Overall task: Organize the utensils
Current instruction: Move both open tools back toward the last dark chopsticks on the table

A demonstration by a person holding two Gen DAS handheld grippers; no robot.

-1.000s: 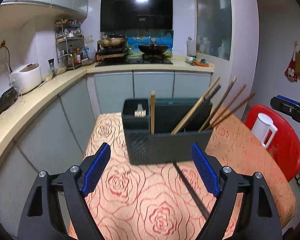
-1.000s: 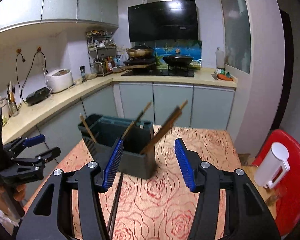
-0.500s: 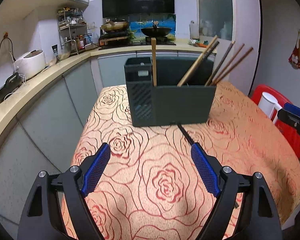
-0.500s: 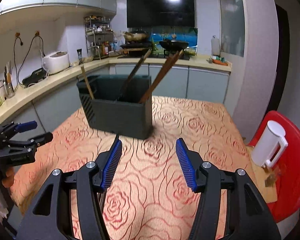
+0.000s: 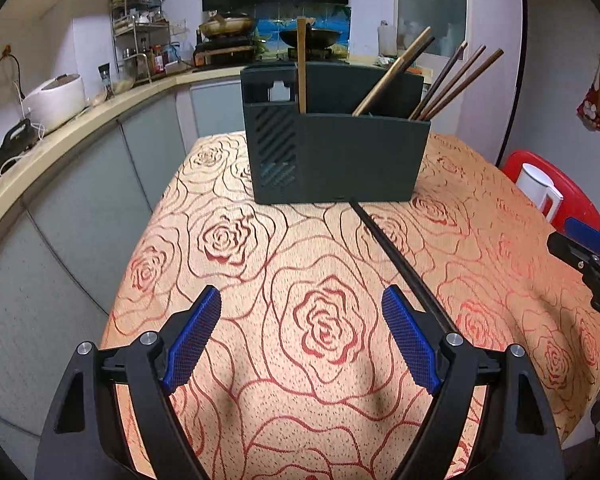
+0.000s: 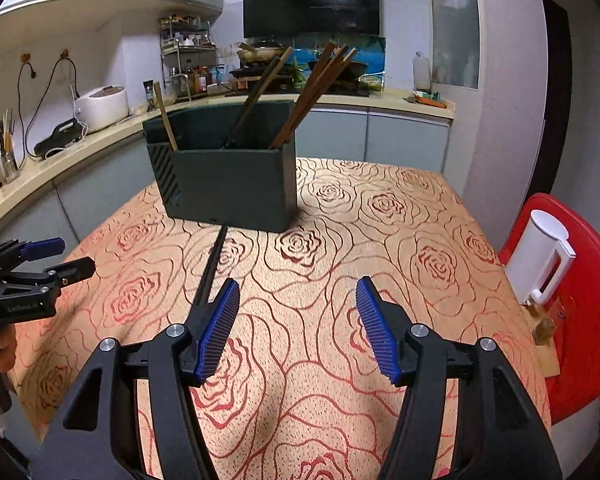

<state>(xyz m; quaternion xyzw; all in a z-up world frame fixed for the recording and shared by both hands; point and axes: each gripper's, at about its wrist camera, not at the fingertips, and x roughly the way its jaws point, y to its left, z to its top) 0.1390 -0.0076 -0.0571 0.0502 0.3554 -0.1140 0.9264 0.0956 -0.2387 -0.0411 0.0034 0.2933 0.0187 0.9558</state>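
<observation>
I hold both grippers low over the near part of the table, and neither carries anything: the left gripper has its jaws spread wide over bare rose-patterned cloth, and the right gripper is spread the same way, with nothing between its blue pads. The dark utensil holder stands upright toward the far edge of the table, roughly midway across it, where I judge it is easy to reach from either side. Several brown chopsticks lean toward the right end of its wide compartment, tips down and resting against its rim, which is why they fan out at a slant; a single pale stick stands nearly upright by the divider beside the slotted left compartment. One black chopstick lies flat on the cloth, its far tip touching or just short of the holder's base and its length running back toward the near edge, passing just right of my left gripper's right finger. From the right wrist view it runs down to that gripper's left finger. I judge this stray piece is what remains to sort, and the open jaws suit closing on it. A white jug sits on a red stool off the table's right edge.
</observation>
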